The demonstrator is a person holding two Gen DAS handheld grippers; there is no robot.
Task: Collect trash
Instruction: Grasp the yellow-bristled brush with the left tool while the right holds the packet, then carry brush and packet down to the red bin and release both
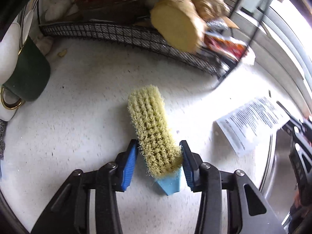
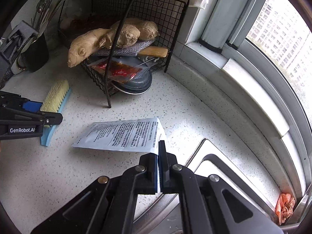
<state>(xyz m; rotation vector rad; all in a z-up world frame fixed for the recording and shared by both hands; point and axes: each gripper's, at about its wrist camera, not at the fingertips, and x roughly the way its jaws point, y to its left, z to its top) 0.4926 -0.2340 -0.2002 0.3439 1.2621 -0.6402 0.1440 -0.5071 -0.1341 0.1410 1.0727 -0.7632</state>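
A scrub brush (image 1: 152,128) with pale yellow bristles and a light blue back lies bristles-up on the speckled white counter (image 1: 78,117). My left gripper (image 1: 159,146) straddles its near end, and both blue pads touch the bristles' sides. In the right wrist view the same brush (image 2: 55,95) sits at the left between the left gripper's fingers (image 2: 46,112). My right gripper (image 2: 158,150) is shut on the corner of a white printed packet (image 2: 120,134), which is held just above the counter. The packet (image 1: 251,120) also shows at the right of the left wrist view.
A black wire rack (image 2: 171,19) at the back holds ginger roots (image 2: 109,39), a red sachet (image 2: 120,70) and a dark lid. A dark green cup (image 1: 29,74) stands at the left. A steel sink's rim (image 2: 197,150) lies under my right gripper. An orange crumpled wad (image 2: 284,208) sits by the window sill.
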